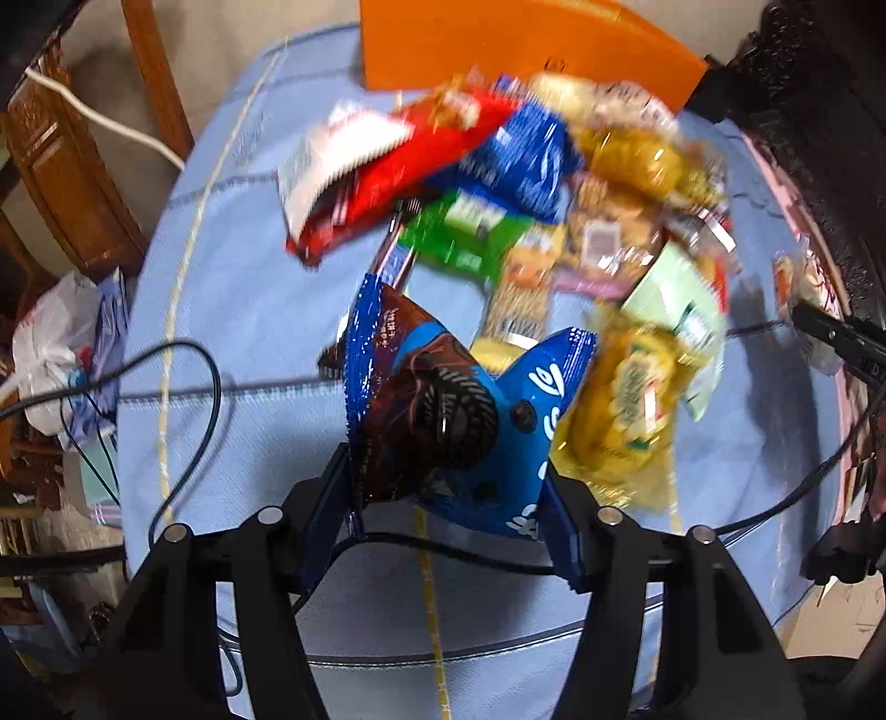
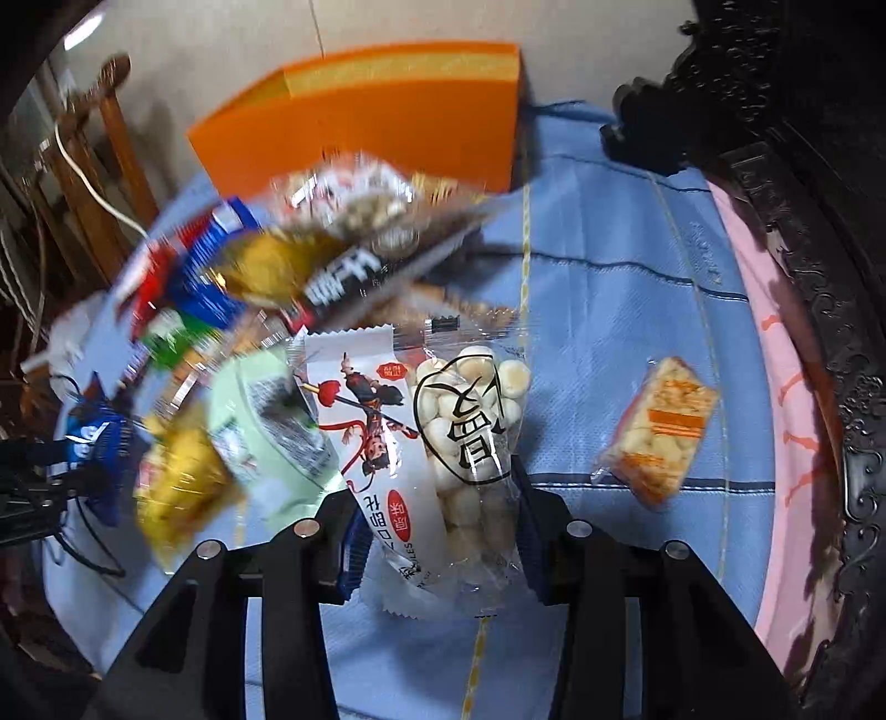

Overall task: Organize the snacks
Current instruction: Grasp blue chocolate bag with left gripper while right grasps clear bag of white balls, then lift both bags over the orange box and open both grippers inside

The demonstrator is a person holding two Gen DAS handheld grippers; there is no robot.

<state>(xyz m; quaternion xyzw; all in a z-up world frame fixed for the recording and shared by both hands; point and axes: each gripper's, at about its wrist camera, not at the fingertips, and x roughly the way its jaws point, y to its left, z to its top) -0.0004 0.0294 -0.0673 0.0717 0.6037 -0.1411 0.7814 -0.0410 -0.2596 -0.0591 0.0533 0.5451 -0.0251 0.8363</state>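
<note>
My left gripper is shut on a blue cookie packet, bent between the fingers and held above the blue tablecloth. My right gripper is shut on a white and clear packet of small round biscuits. A blurred heap of snack packets lies beyond, in front of an orange box. The heap and the orange box also show in the right wrist view. The left gripper with its blue packet appears at that view's left edge.
A single orange-and-white snack bar lies apart on the cloth at the right. Dark carved furniture borders the right side. Wooden chairs, a white plastic bag and black cables are at the left.
</note>
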